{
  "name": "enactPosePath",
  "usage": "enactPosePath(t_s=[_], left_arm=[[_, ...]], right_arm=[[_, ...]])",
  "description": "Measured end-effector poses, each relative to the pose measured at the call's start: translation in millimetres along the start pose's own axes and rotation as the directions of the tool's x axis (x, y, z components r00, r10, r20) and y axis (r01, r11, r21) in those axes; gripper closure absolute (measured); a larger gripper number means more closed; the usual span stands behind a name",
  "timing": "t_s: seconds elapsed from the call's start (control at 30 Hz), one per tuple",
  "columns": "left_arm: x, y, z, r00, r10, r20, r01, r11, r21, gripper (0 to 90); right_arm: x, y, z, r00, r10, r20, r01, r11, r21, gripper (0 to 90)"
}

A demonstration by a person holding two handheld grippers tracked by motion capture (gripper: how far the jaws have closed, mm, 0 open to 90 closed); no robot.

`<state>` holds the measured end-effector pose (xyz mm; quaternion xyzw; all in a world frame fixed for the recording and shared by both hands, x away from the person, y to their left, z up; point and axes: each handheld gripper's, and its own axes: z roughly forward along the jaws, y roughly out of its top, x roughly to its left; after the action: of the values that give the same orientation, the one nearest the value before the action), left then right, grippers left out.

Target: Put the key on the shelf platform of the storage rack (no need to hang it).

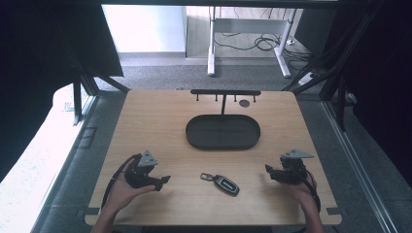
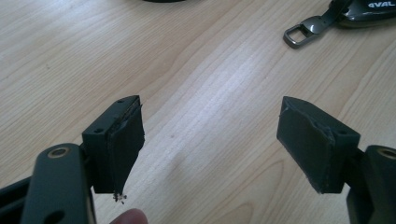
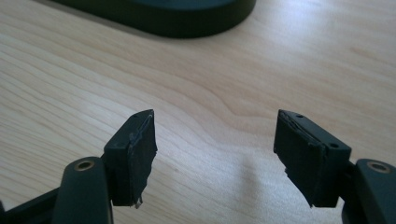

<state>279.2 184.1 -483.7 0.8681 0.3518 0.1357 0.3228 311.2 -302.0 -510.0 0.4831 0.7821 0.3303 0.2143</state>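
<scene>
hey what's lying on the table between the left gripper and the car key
Nothing. In the high view, only bare wood separates the left gripper from the car key; the left gripper view shows the same bare table.

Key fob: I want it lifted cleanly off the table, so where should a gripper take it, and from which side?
Probably grip the key fob across its dark oval body, not the thin metal ring. It lies flat and alone on the table, so come from above, jaws across its narrow width. Both the left gripper and right gripper are open beside it.

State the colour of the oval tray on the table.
The oval tray is black, plainest in the high view.
</scene>
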Motion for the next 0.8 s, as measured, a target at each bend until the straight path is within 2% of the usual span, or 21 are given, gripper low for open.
enactPosePath(t_s=[0.07,0.3,0.53,0.8], left_arm=[[1.0,-0.2,0.1,1.0,-0.001,-0.003,0.001,1.0,0.0,23.3],[0.0,-0.5,0.2,1.0,0.006,0.002,-0.006,1.0,0.002,23.3],[-0.6,-0.1,1.0,1.0,0.006,0.005,-0.006,1.0,0.003,23.3],[-1.4,0.3,0.9,1.0,0.004,0.004,-0.004,1.0,0.004,23.3]], right_arm=[[0.7,3.2,-2.8,0.9999,-0.003,-0.011,0.003,1.0,-0.005,30.3],[5.5,17.5,-10.5,0.9978,-0.051,-0.043,0.053,0.998,0.041,30.9],[8.6,29.5,-16.3,0.9949,-0.068,-0.075,0.072,0.995,0.065,31.0],[17.8,47.5,-24.5,0.9876,-0.11,-0.112,0.12,0.989,0.09,31.3]])
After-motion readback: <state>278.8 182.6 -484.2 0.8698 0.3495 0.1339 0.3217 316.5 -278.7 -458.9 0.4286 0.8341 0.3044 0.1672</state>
